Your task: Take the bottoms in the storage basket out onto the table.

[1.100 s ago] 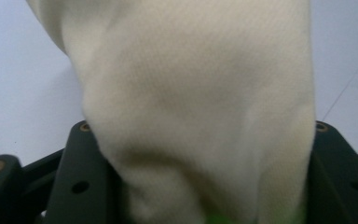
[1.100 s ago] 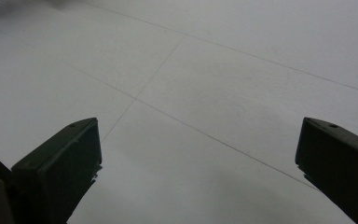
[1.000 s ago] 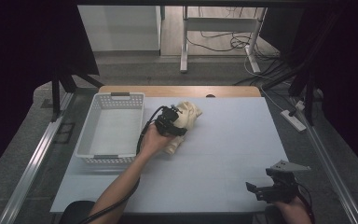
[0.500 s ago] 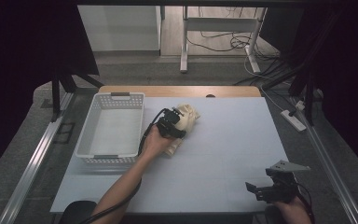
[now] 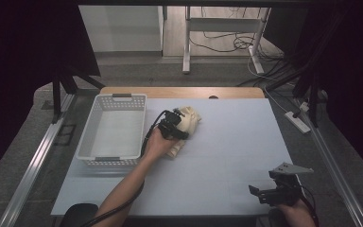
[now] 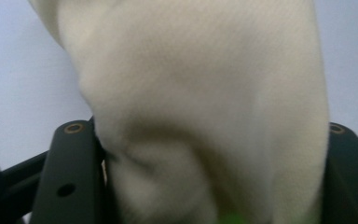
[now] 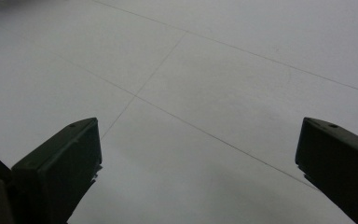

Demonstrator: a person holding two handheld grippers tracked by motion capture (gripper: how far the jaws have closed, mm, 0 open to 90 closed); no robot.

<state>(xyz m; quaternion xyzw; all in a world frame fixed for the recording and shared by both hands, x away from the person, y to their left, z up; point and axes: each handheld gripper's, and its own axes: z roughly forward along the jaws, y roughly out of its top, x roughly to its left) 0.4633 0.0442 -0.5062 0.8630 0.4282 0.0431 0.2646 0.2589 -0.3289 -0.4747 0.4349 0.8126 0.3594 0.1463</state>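
Opening its jaws around the cream cloth [image 5: 185, 126], seemingly still touching it, the left gripper [image 5: 176, 126] is hovering just beside the basket [image 5: 114, 124]; the right gripper [image 5: 278, 193] is gaping empty, well apart from the basket.

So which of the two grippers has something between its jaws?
The left gripper: cream cloth sits between its opening jaws. The right gripper has bare table beneath.

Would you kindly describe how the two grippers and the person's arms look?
Both grippers are black, each with two flat blocky jaws bearing small screw holes. The left gripper trails a black cable along a bare forearm with no sleeve. The right gripper carries a grey three-cornered plate on top.
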